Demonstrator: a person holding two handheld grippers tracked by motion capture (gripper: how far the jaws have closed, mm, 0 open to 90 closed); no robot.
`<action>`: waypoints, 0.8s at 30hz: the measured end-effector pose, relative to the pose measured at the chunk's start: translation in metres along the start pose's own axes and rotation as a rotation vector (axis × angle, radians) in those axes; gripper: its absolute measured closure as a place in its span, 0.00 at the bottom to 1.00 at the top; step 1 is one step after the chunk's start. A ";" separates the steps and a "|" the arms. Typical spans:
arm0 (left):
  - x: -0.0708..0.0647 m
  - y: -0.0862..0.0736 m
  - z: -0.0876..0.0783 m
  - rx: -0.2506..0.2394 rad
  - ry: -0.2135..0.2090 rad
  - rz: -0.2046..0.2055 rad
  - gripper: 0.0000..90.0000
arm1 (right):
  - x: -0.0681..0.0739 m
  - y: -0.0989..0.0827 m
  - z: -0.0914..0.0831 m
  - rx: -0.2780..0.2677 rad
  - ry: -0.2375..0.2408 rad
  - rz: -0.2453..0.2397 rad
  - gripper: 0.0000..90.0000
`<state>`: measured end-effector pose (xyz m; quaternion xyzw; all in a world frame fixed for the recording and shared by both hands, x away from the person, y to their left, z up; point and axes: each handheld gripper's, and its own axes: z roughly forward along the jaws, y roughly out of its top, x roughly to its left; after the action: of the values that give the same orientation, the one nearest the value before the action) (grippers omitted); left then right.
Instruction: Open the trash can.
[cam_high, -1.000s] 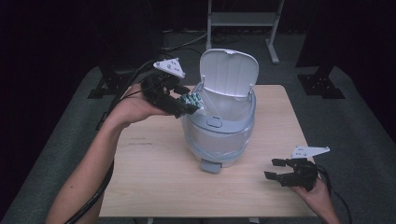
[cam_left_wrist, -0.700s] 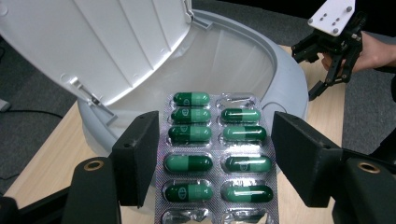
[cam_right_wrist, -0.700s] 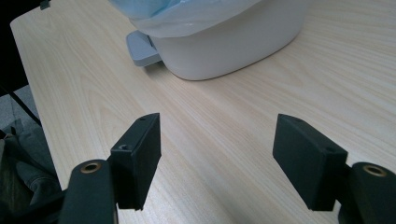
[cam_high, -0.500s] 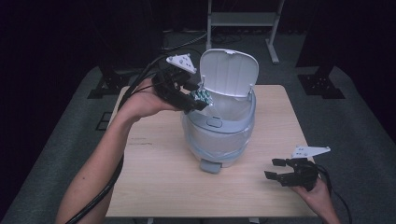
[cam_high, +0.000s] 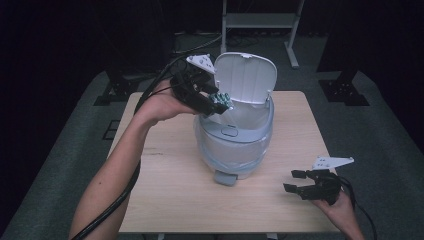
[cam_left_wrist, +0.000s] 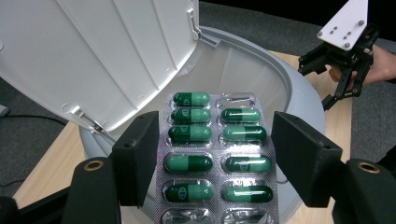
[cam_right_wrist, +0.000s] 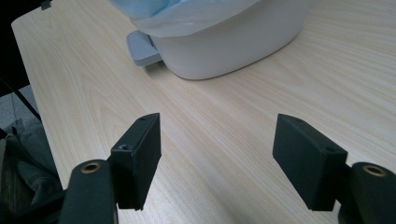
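A white pedal bin (cam_high: 235, 145) with a pale blue liner stands mid-table, its lid (cam_high: 245, 80) tipped up and back. My left gripper (cam_high: 215, 102) hovers at the bin's left rim, shut on a silver blister pack of green capsules (cam_high: 220, 99). In the left gripper view the blister pack (cam_left_wrist: 217, 154) spans the gap between both jaws, just over the bin's open mouth (cam_left_wrist: 243, 79). Low over the table's front right corner, my right gripper (cam_high: 296, 181) is open with nothing between its jaws. In the right gripper view the gripper (cam_right_wrist: 217, 140) faces the bin's base (cam_right_wrist: 233, 51).
The bin's grey foot pedal (cam_high: 226, 177) sticks out toward the front. Bare wooden table (cam_high: 165, 200) lies left of and in front of the bin. A thick black cable trails from the left gripper off the left edge. A metal stand (cam_high: 260, 20) is behind the table.
My left gripper has risen and moved right with the blister pack, from beside the bin's left wall to over its rim. The right gripper has stayed put.
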<state>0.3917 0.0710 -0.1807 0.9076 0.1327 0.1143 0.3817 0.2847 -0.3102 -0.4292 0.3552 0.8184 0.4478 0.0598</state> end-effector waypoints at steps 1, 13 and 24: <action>0.001 0.000 0.002 -0.002 0.000 -0.004 0.37 | 0.000 0.000 0.000 0.000 0.000 -0.003 0.34; 0.008 0.010 0.017 0.004 -0.002 -0.013 0.37 | 0.000 0.000 0.001 0.001 0.002 -0.002 0.34; 0.010 0.016 0.029 0.015 -0.006 -0.012 0.37 | 0.000 0.000 -0.001 -0.008 0.002 -0.004 0.34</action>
<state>0.4125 0.0444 -0.1873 0.9099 0.1380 0.1082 0.3760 0.2844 -0.3108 -0.4287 0.3527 0.8175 0.4511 0.0613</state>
